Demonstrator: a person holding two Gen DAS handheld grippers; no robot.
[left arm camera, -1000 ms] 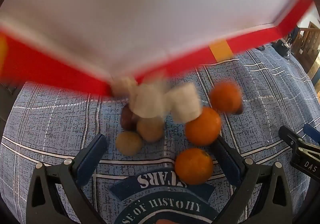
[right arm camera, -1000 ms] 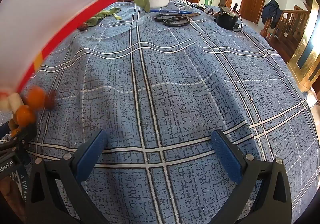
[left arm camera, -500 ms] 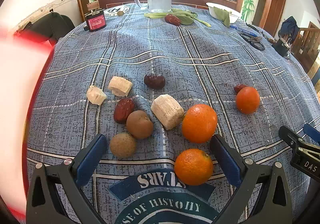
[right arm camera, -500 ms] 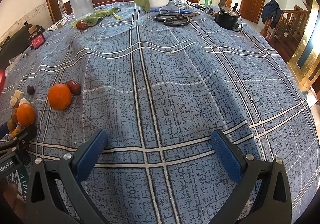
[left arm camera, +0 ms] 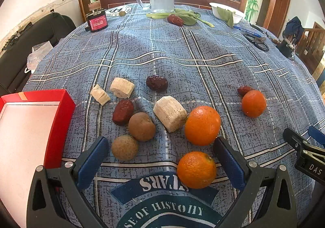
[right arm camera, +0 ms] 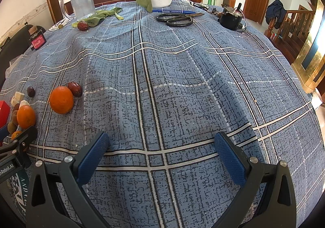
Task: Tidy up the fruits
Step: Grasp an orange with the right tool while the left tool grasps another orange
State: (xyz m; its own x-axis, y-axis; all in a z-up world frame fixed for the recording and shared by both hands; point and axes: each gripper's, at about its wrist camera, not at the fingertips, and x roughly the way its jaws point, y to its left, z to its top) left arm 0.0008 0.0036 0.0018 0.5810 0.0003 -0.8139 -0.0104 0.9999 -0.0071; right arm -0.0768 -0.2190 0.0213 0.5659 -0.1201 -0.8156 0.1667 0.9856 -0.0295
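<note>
Left gripper, black frame, blue pads; silver screws

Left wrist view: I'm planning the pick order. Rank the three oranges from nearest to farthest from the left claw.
1. Nearest orange, between the open fingers of the left claw, toward its right finger.
2. Middle orange, just beyond the right fingertip.
3. Far orange, off to the right, beside a red date.
</note>
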